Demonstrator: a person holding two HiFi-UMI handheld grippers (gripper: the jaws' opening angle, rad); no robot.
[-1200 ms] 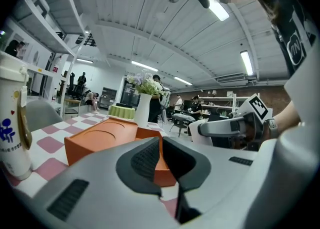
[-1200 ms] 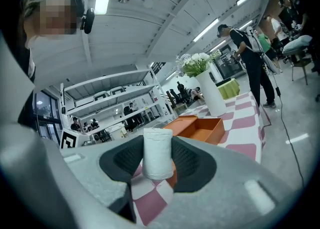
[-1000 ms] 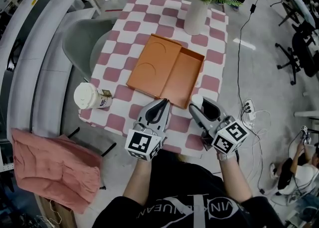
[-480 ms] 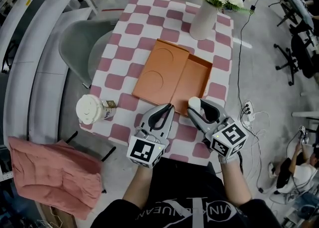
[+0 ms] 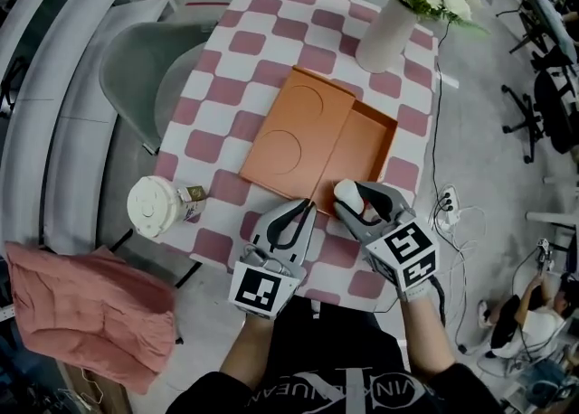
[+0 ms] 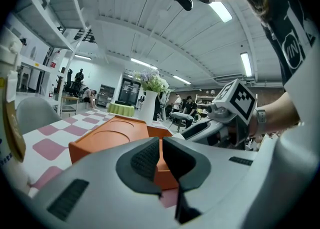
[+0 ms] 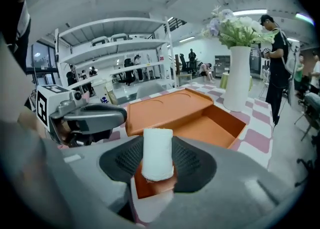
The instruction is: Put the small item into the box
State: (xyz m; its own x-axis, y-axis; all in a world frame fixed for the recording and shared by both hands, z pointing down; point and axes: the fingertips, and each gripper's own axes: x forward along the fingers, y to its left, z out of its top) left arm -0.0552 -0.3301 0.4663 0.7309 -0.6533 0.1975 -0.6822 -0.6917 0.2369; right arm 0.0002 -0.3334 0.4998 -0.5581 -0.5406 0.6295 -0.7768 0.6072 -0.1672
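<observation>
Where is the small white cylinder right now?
Head view, right of centre: the small white cylinder sits clamped in the right gripper's jaws, at the open orange box's near edge.

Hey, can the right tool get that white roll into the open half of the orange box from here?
Probably yes. The right tool, shut on the white roll, sits at the near edge of the open orange box; nothing lies between, and the left tool is off to the side.

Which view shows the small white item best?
The right gripper view: the small white item stands upright, clamped between the right gripper's jaws. The head view shows only its top; the left gripper view doesn't show it clearly.
</observation>
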